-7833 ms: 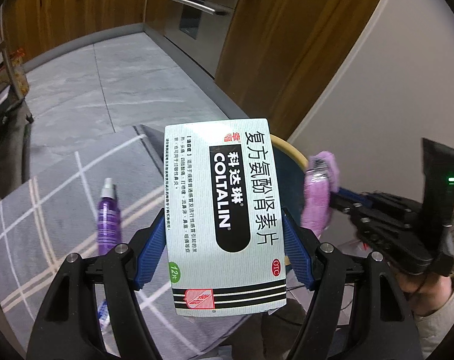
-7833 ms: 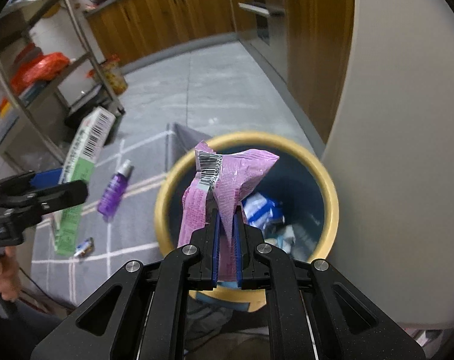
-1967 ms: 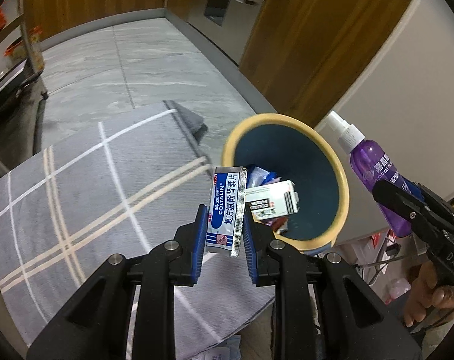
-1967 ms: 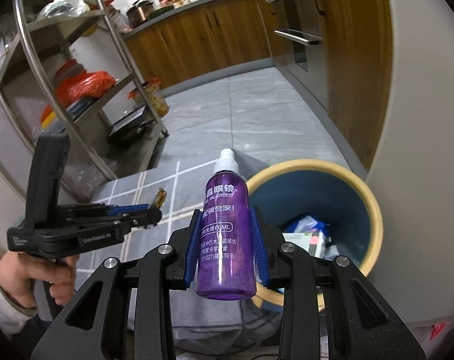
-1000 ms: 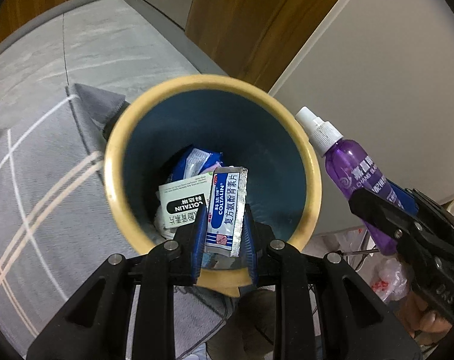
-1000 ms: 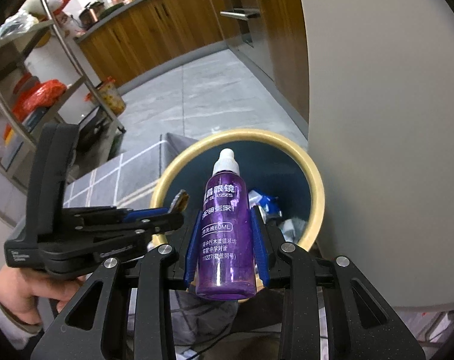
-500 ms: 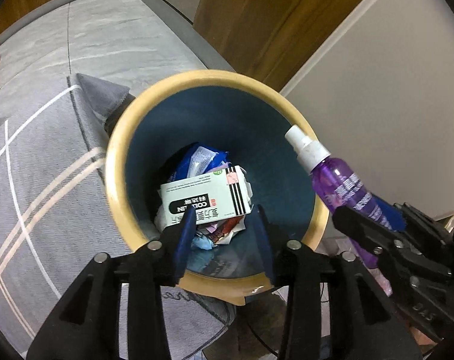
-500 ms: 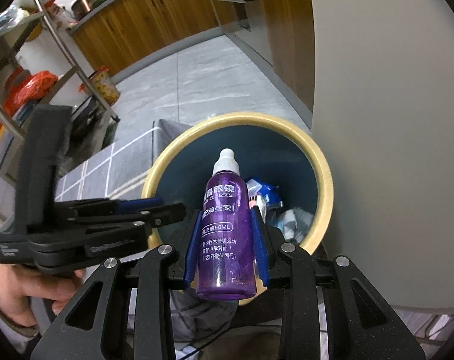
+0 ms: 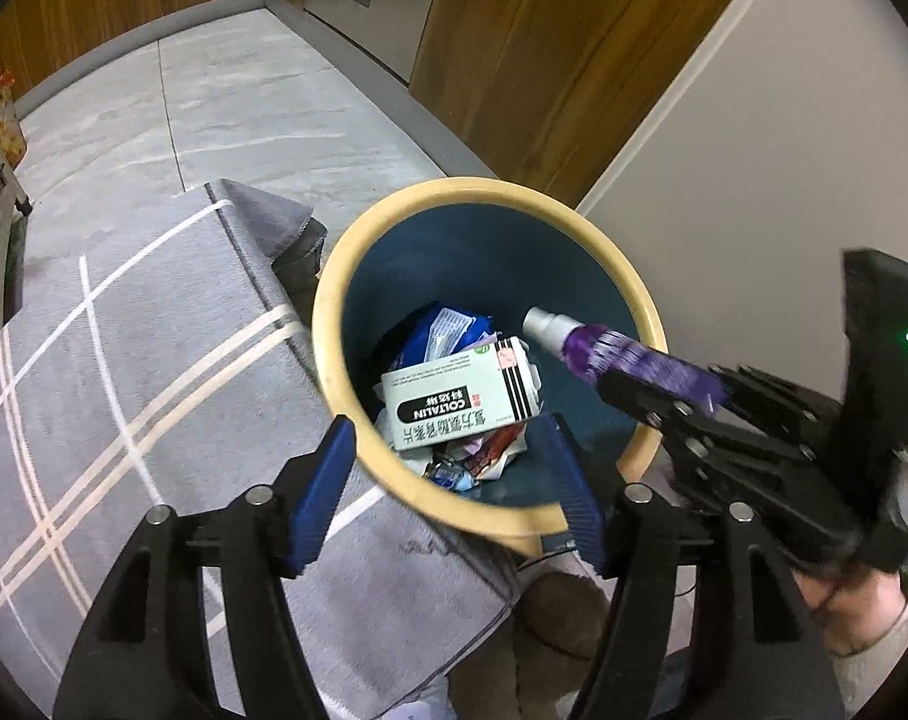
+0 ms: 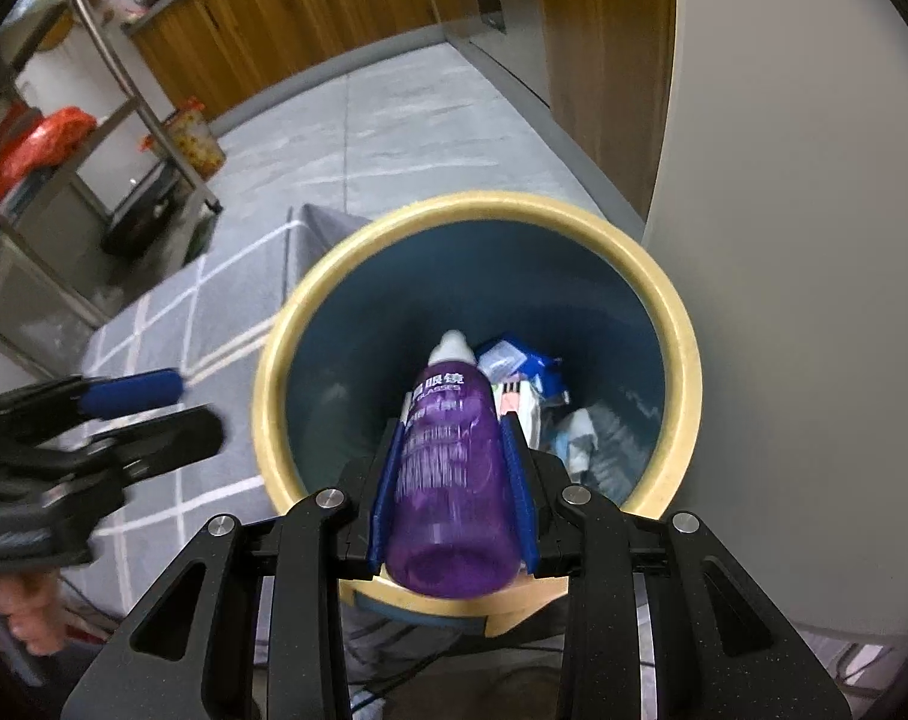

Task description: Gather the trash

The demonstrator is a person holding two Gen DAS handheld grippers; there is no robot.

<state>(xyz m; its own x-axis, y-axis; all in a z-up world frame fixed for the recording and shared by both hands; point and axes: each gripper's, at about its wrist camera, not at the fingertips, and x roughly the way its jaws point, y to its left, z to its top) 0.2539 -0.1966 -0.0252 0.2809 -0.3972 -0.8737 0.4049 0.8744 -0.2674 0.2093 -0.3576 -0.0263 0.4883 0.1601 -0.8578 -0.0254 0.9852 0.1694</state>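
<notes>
A purple spray bottle (image 10: 451, 474) is clamped between the 2 blue pads of the right gripper (image 10: 454, 414), its white cap aimed into the yellow-rimmed bin (image 10: 688, 384). Wrappers (image 10: 532, 384) are seen inside the bin. The left gripper (image 10: 154, 408), its jaws opening and empty, is held at the left over the grey checked rug (image 10: 172, 330).

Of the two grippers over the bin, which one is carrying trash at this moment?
The right gripper: its blue pads clamp the purple spray bottle above the yellow-rimmed blue bin. The left gripper is opening, with nothing between its pads.
</notes>
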